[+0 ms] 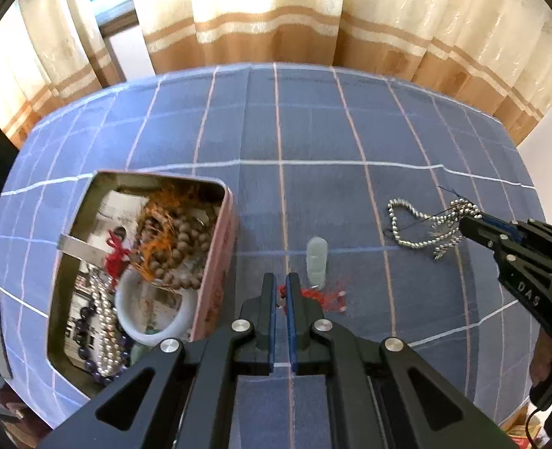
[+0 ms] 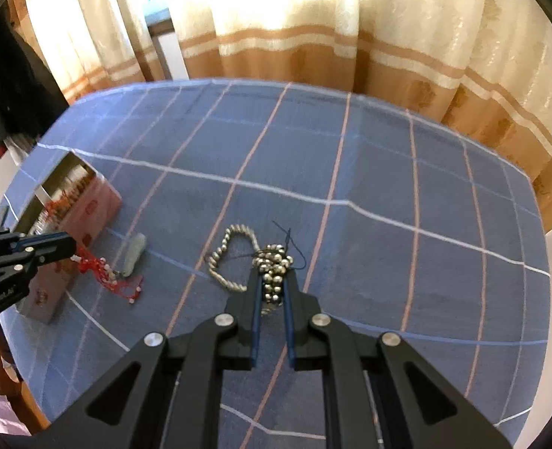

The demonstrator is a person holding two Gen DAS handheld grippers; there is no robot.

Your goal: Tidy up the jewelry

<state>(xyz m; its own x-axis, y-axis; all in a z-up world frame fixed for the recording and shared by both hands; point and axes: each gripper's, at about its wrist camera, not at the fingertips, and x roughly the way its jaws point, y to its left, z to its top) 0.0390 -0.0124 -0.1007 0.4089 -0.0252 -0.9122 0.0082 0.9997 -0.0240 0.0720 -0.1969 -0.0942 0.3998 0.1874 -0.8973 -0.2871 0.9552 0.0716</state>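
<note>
My left hand-held gripper (image 1: 280, 292) was pinched shut on the red cord (image 1: 322, 296) of the pale jade pendant (image 1: 316, 262), which lay on the blue checked cloth (image 1: 350, 131) just beside the pink tin (image 1: 216, 299). My right hand-held gripper (image 2: 273, 284) was pressed together on a bunch of the silver bead necklace (image 2: 274, 262); its free loop trailed on the cloth, well apart from the tin. I could not tell, through the blur, whether the pendant had lifted clear. The tin already held brown beads (image 1: 182, 247), a white bangle (image 1: 156, 318) and pearl strands (image 1: 106, 321), so I judged this the gathering step: both loose pieces gripped, neither yet stowed. The next move called for raising each high enough that the dangling cord and loop cleared the tin's rim, then lowering them in one at a time so they wouldn't tangle.
</note>
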